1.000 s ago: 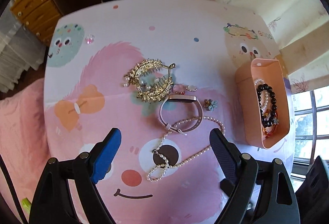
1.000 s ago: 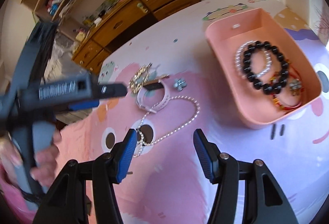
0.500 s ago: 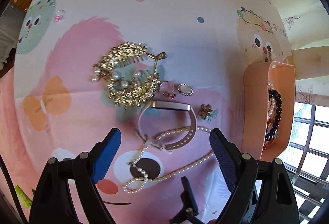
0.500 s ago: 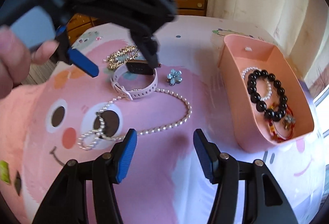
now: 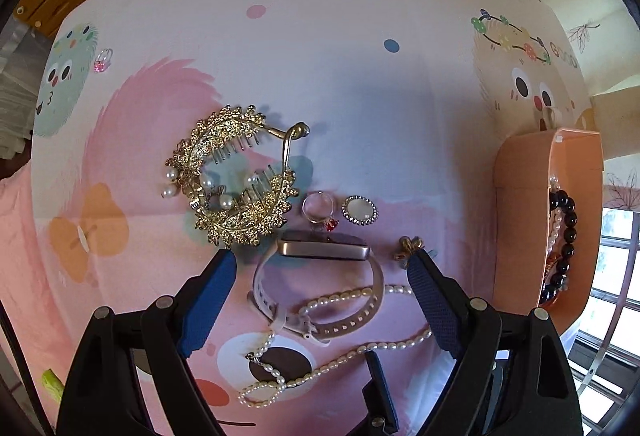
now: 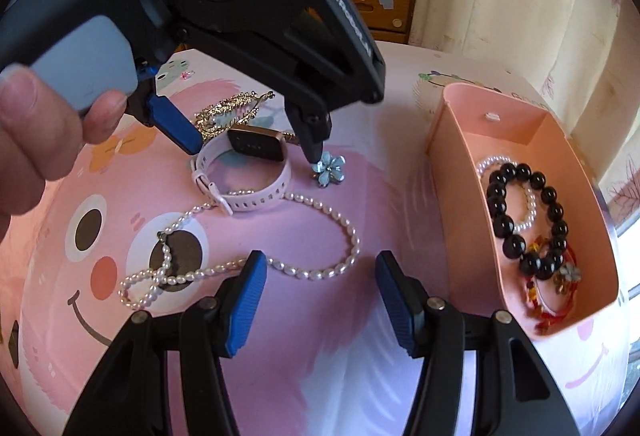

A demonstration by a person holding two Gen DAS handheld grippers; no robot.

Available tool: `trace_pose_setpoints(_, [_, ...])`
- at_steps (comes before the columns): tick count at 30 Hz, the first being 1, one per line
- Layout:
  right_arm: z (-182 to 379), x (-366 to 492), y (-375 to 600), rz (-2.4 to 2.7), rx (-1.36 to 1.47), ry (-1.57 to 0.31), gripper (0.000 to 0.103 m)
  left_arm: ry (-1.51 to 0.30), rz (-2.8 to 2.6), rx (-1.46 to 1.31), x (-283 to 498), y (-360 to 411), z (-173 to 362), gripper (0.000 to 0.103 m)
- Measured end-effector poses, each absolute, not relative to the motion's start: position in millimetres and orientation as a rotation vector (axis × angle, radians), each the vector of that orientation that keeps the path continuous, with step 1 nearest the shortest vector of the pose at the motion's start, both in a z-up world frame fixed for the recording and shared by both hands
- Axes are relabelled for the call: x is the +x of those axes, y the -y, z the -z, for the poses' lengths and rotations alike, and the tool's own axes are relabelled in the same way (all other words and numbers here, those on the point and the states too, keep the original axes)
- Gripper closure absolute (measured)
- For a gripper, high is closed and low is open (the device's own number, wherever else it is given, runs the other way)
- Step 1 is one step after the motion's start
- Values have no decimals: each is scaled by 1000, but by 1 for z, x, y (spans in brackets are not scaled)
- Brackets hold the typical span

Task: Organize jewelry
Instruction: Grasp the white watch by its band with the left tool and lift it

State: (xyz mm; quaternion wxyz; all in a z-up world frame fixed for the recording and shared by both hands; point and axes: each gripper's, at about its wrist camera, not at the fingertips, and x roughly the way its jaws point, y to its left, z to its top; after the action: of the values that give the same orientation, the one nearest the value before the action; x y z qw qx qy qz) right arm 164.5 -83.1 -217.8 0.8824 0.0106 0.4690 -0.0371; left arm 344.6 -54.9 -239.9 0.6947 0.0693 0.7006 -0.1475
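Observation:
A pink-strapped watch [image 5: 324,250] [image 6: 256,146] lies on the cartoon tablecloth. My left gripper [image 5: 320,264] [image 6: 252,144] is open, lowered with one finger on each side of the watch, not closed on it. A pearl necklace [image 5: 340,352] [image 6: 304,268] trails from the watch toward me. My right gripper [image 6: 318,288] is open and empty, just above the necklace's near loop. A pink box [image 6: 532,196] [image 5: 520,220] at the right holds a black bead bracelet [image 6: 524,212], a pearl bracelet and a red one.
A gold pearl hair comb [image 5: 232,180] lies left of the watch. A clear ring [image 5: 318,208], a round white brooch [image 5: 360,210] and a blue flower clip [image 6: 330,168] lie close by. A small pink ring [image 5: 103,59] sits far left. Wooden drawers stand behind the table.
My left gripper has moved forward and down until its fingers straddle the watch. My right gripper has stayed near the necklace, shifting slightly closer.

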Motion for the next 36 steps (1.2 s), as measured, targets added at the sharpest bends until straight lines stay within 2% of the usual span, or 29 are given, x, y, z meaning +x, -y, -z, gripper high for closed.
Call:
trace_pose_setpoints(2, [218,170,82,49,20,-976,47,-1565,312,165,345,58,241,35])
trace_pose_setpoints(8, [219,176,77,-12,-37,-992,46,-1567,323,128,349,56,243,47])
trace_pose_setpoints(12, [218,185,75,-47,-32,-997,45,-1564,328,98,348,43,240,50])
trace_pose_setpoints(16, [217,186,79,-143,26,-993,32,-1559,339,43,351,29,232,50])
trace_pose_setpoints(21, [218,187,60,-244,-32,-995,28,-1520,341,24,351,13,214,50])
trace_pose_setpoints(26, [222,175,28,-335,-167,-991,20,-1507,353,-16,348,-10,204,50])
trace_pose_setpoints(36, [228,168,-13,-390,-245,-983,16,-1513,332,-44,335,-61,203,50])
